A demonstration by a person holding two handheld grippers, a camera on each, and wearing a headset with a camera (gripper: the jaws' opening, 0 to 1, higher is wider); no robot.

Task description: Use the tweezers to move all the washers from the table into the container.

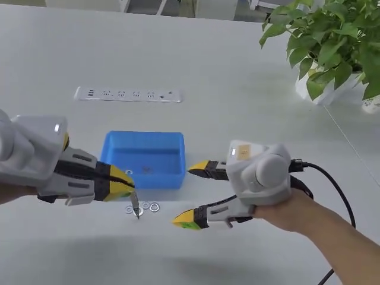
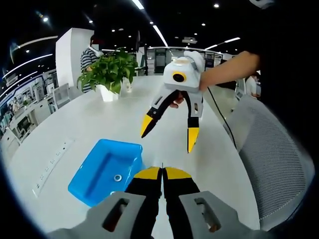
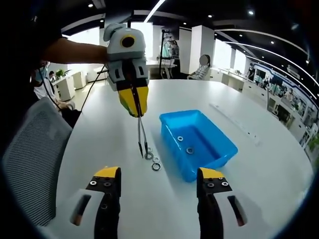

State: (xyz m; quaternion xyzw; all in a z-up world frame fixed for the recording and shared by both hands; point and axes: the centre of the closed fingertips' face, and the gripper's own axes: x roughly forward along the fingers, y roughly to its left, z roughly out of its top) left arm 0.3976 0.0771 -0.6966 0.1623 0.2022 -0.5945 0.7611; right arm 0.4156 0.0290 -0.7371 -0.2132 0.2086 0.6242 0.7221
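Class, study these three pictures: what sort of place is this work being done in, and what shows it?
Most likely an open-plan office: a long white table carrying a white power strip, a leafy green potted plant, and a grey mesh office chair under ceiling strip lights.

We see bright, even overhead light: ceiling strip lights [image 2: 159,35] and spot lamps [image 2: 216,6] show in both gripper views. The white tabletop [image 1: 237,89] reads pale with mild glare and carries only soft, faint shadows beside the container [image 1: 144,155]. The head view is sharp; both gripper views bend strongly toward their edges, where the room turns dim.
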